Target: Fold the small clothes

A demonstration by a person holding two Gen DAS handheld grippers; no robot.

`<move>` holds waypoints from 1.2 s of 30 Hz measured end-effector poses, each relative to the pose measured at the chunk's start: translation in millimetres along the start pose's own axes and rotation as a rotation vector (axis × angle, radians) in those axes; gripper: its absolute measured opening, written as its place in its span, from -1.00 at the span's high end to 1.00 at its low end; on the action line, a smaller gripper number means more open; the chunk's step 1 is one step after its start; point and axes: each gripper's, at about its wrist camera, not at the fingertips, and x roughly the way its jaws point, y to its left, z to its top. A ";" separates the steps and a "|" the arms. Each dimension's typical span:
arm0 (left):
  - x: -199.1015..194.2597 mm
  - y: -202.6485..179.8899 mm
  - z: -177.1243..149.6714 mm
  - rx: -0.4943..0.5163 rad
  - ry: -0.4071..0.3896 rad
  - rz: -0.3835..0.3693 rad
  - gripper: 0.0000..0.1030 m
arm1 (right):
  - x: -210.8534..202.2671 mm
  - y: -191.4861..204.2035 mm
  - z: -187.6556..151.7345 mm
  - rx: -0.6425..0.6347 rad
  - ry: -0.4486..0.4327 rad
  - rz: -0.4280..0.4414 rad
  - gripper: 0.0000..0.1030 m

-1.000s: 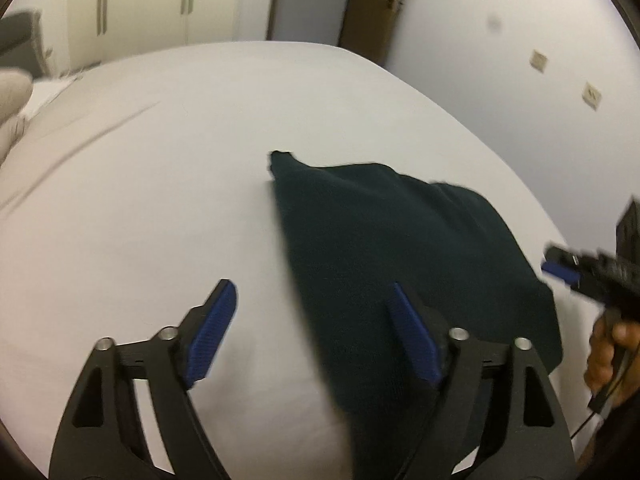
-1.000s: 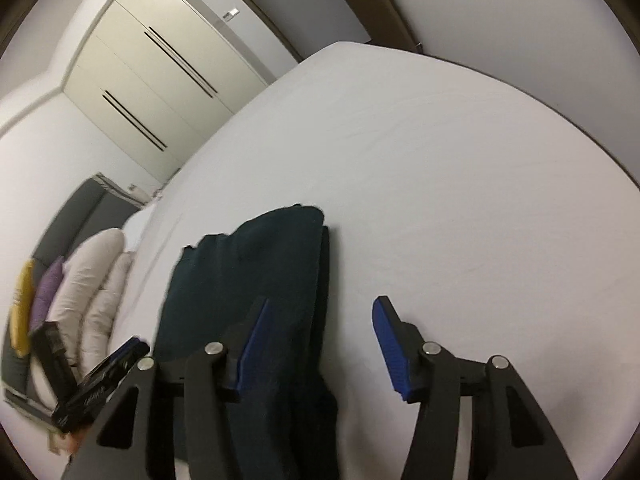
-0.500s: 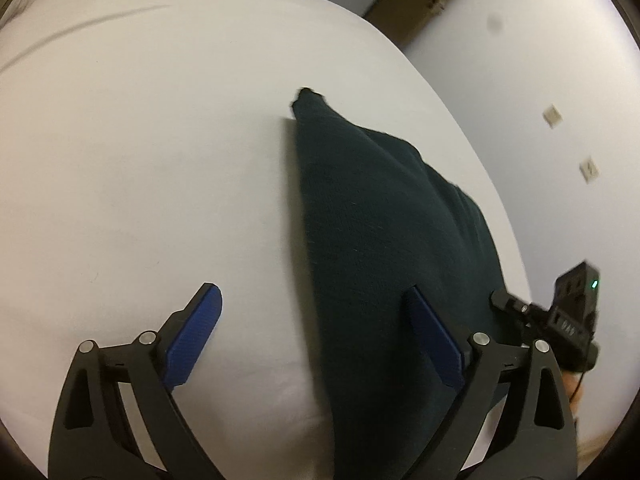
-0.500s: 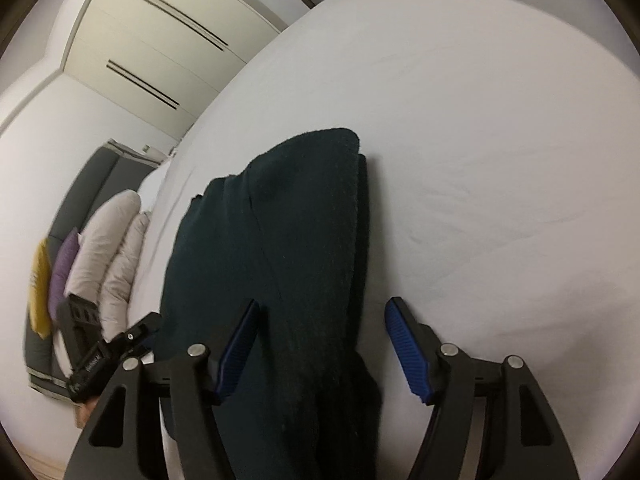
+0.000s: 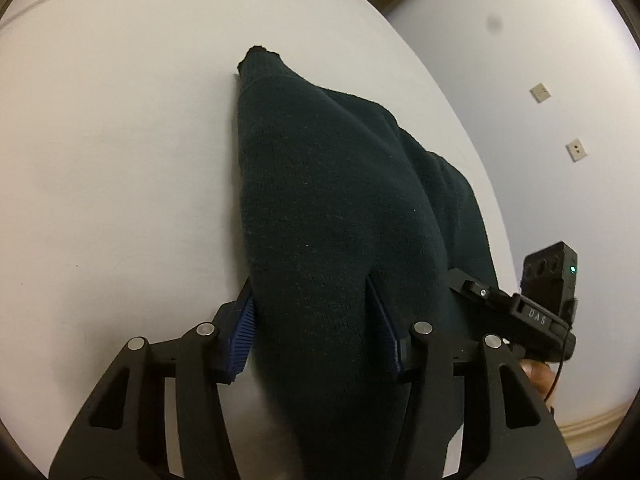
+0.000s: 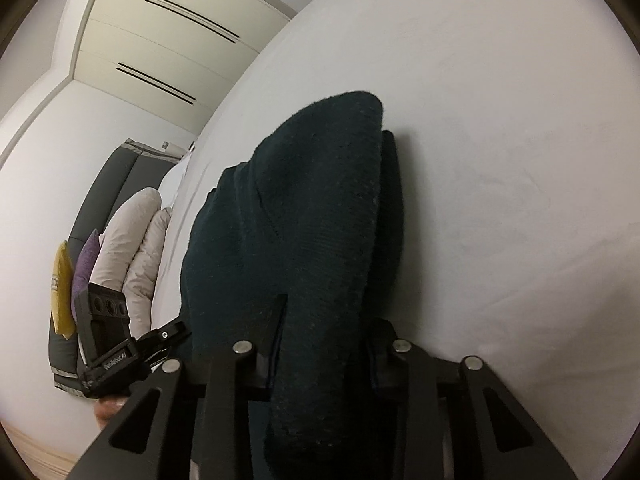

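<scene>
A dark green knitted garment (image 5: 332, 200) lies partly folded on the white bed (image 5: 100, 160). My left gripper (image 5: 316, 320) has its blue pads closed in on the garment's near edge, one on each side of the bunched cloth. In the right wrist view the same garment (image 6: 312, 220) fills the gap of my right gripper (image 6: 320, 344), whose pads are buried in the cloth at the other near corner. Each gripper shows at the edge of the other's view: the right one (image 5: 532, 312) and the left one (image 6: 120, 340).
The white bed sheet (image 6: 500, 140) stretches away beyond the garment. Pillows (image 6: 132, 248) and a grey headboard (image 6: 104, 196) are at the far left, wardrobes (image 6: 168, 40) behind. A wall with sockets (image 5: 576, 152) runs along the bed's right side.
Both grippers have moved forward and down onto the garment's near edge and closed from wide open onto the cloth. The cloth now bulges up between the fingers.
</scene>
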 end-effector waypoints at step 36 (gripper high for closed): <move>-273.3 62.8 -195.9 0.072 -0.185 0.028 0.32 | -47.8 194.0 -189.4 -0.242 0.020 0.055 0.53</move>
